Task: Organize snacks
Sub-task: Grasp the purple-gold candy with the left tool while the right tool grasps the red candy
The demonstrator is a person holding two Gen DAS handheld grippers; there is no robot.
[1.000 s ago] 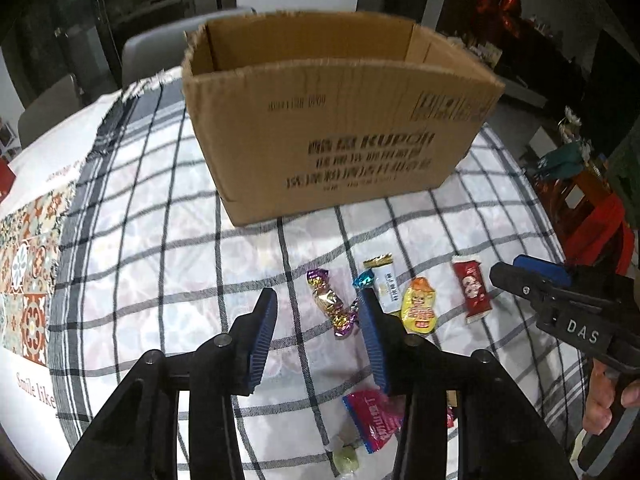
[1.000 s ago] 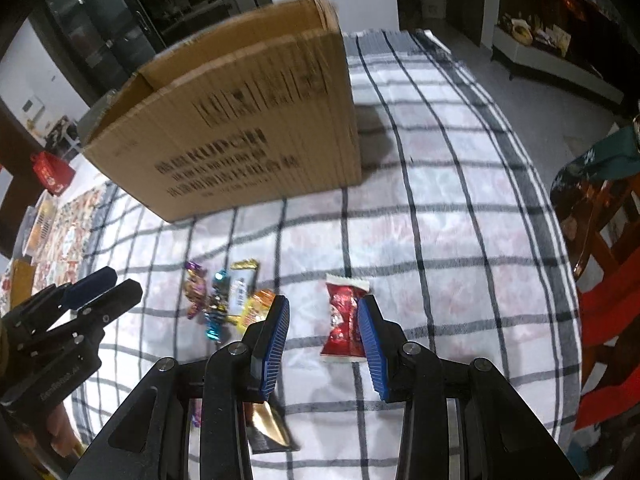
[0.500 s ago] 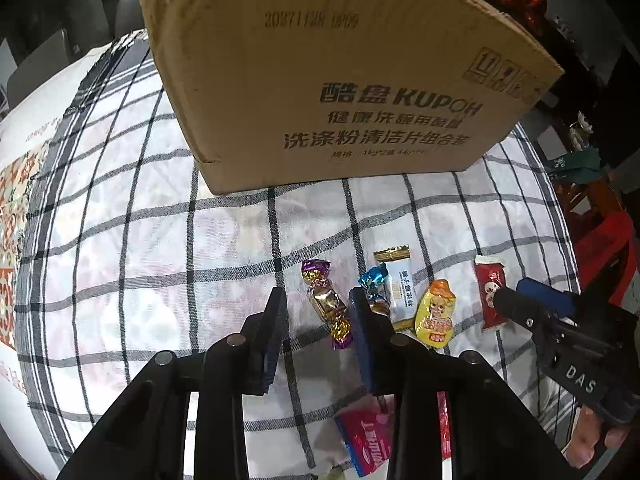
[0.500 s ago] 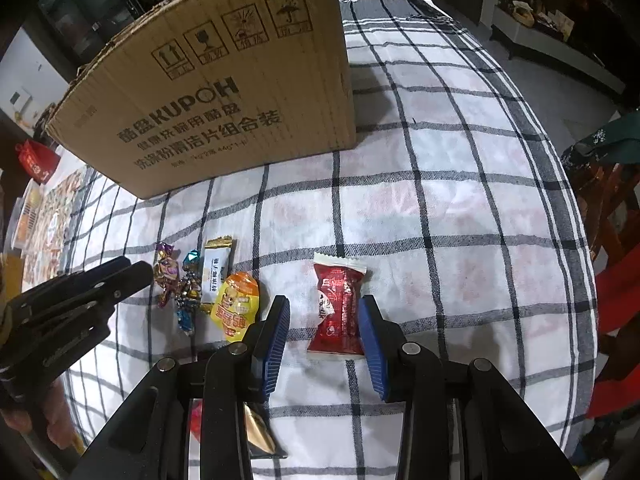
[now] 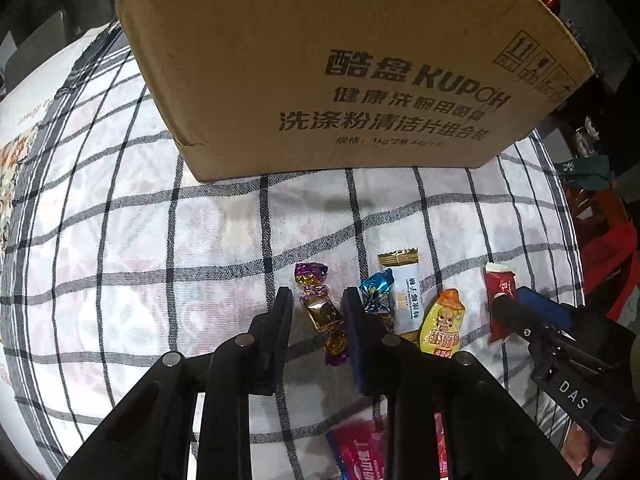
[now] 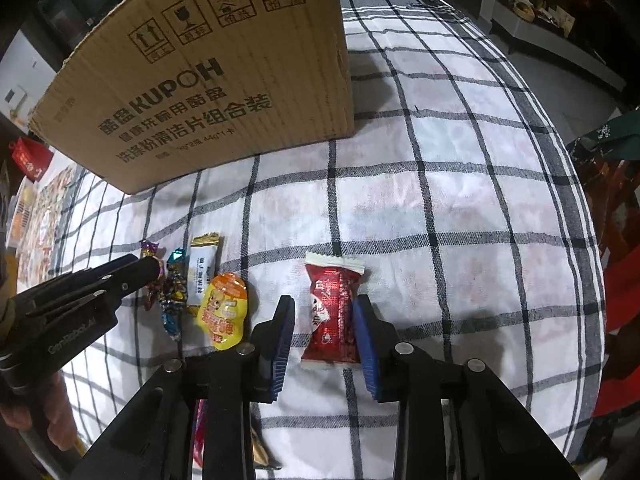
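Note:
A purple-and-gold wrapped candy (image 5: 320,312) lies on the checked cloth between the fingers of my left gripper (image 5: 317,292). Its jaws are closing, and a thin gap still shows on the left side. In the right wrist view a red snack packet (image 6: 332,312) lies between the fingers of my right gripper (image 6: 325,300). Those jaws are closing too; the right pad is at the packet's edge and the left pad stands just clear. Both grippers point steeply down. The open cardboard box (image 5: 320,60) stands just behind the snacks.
Beside the purple candy lie a blue twist candy (image 5: 376,292), a white-and-gold bar (image 5: 406,292) and a yellow-orange pouch (image 5: 442,328). A pink packet (image 5: 356,452) sits under my left gripper. The cloth's edge (image 6: 588,280) drops off at right, next to red furniture (image 6: 624,300).
Both grippers have sunk toward the cloth and their jaws have narrowed, the left around the purple candy, the right around the red packet. The box now fills more of each view.

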